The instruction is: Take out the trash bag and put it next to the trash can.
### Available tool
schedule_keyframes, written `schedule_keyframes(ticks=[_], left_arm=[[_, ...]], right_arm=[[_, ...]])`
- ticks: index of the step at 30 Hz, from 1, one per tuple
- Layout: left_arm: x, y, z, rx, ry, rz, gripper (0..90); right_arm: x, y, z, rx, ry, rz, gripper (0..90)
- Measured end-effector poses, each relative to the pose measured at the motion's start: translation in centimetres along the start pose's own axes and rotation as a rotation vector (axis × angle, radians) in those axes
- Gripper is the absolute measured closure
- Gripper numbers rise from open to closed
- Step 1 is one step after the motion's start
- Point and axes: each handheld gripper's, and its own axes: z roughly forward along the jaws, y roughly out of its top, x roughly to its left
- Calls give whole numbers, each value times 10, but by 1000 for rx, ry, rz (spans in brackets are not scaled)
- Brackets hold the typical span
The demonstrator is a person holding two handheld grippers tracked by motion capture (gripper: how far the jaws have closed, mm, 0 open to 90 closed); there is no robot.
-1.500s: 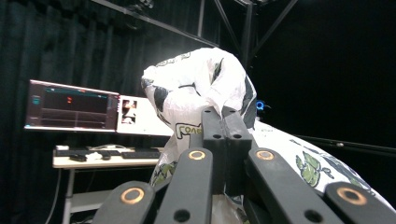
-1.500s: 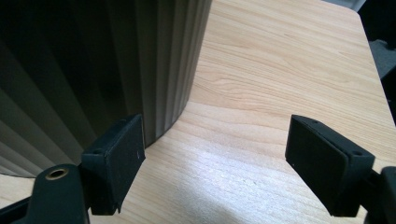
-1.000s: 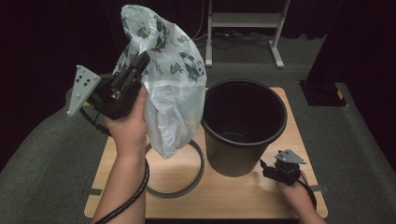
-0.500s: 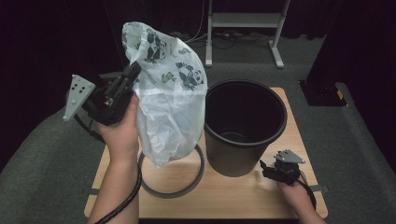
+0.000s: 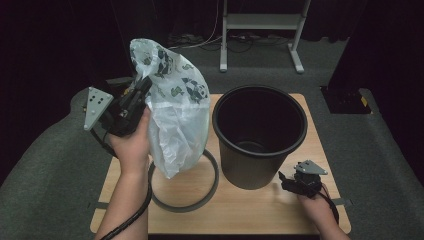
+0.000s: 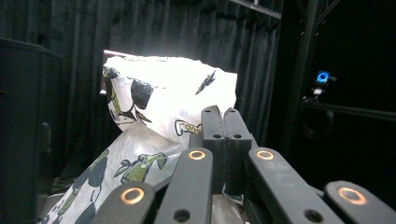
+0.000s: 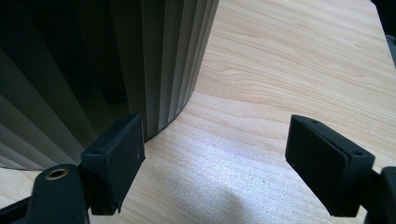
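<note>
Left hand-held gripper [image 5: 142, 90] pinches the printed plastic bag [image 5: 175, 115], held above the table [image 5: 260, 205] beside the black bin [image 5: 260, 135]. Bin unlined, grey ring [image 5: 212, 172] lying flat; right hand-held gripper [image 5: 287, 181] spread, idle.

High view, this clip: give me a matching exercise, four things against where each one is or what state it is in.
Things:
1. white printed plastic bag
2. black ribbed plastic bin
3. grey plastic ring
4. right gripper

States:
A. lying flat on the wooden table
B. jaws open, low beside the bin's base
C. pinched in the shut left gripper, hanging above the table
D. standing upright, no liner in it

Pairs: 1-C, 2-D, 3-A, 4-B
</note>
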Motion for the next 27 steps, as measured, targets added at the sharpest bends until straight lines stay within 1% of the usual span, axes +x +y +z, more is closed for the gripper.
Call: schedule_keyframes(ticks=[3,7,14,17,20,25,27], left_arm=[[3,-8,5,17,25,4,899],[7,-19,14,40,53,22,899],[11,-38,34,68,86,10,899],[12,-44,43,87,95,16,899],[13,-50,52,91,105,16,899],[14,-59,66,80,117,9,898],[13,-63,72,75,117,13,898]], right_arm=[[0,0,-1,-4,2,0,198],[-1,1,-2,-4,3,6,197],[-2,1,-3,-9,7,8,198],[-2,1,-4,-12,7,9,198],[-2,1,-4,-17,10,10,198],[-3,1,-5,-19,13,14,198],[-3,1,-5,-20,14,15,198]])
